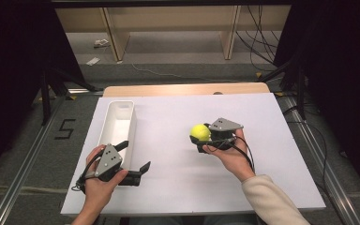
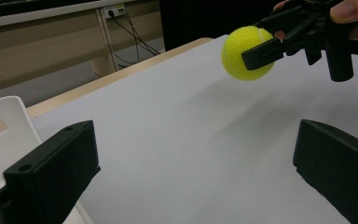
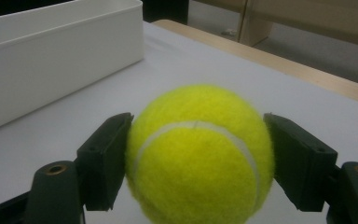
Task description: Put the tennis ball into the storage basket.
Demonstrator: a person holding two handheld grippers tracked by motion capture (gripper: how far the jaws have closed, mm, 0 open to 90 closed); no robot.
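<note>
A yellow tennis ball (image 1: 199, 132) is held a little above the white table sheet (image 1: 178, 117), right of centre. My right gripper (image 1: 201, 136) is shut on it, its jaws pressing both sides of the ball (image 3: 199, 154). The same ball (image 2: 245, 52) appears at the upper right of the left gripper view, with the right gripper (image 2: 256, 52) clamped on it. My left gripper (image 1: 136, 161) stands open near the front left of the table, next to the near end of a white bin (image 1: 117, 124), with nothing between its jaws.
The long white bin (image 3: 51, 51) lies along the left side of the sheet and looks empty. A wooden table edge (image 1: 187, 89) runs along the far side. Cables and stand legs (image 1: 290, 70) lie on the floor beyond.
</note>
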